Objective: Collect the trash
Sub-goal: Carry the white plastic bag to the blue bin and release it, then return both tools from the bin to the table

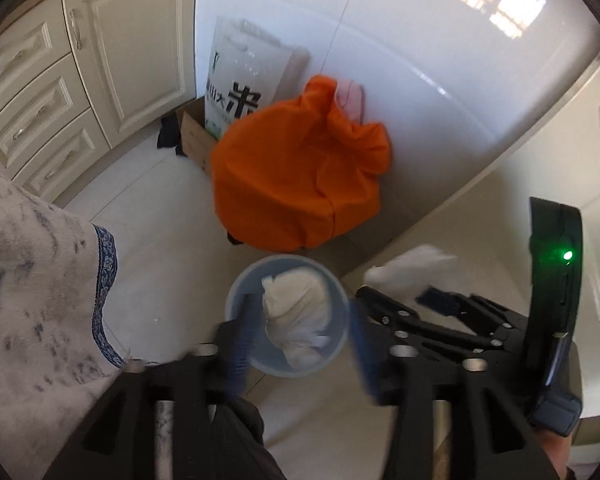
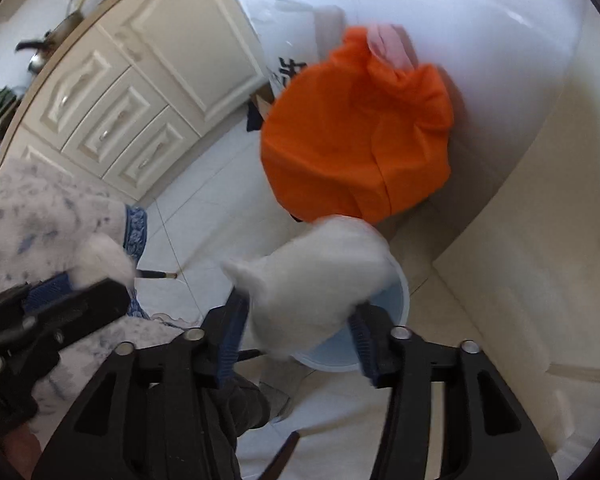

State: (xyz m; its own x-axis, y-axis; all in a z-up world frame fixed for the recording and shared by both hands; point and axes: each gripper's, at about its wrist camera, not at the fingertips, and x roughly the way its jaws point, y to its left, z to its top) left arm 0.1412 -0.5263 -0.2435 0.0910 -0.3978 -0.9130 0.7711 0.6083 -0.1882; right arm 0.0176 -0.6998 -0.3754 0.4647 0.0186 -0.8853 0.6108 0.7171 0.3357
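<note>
Bin (image 1: 240, 300) on floor, wad of tissue (image 1: 296, 320) inside. Cloth-covered bundle (image 1: 300, 168) just behind bin, against wall. Sack (image 1: 240, 80) in box (image 1: 194, 136) left of bundle; cabinets (image 1: 80, 80) further left.

only readable thing here is the print on the white sack (image 1: 240, 76) leaning on the wall behind the cardboard box: a big black 米, with smaller characters to its left that look like 川大, plus a little green logo up top. right wrist view's too blurry to read.
</note>
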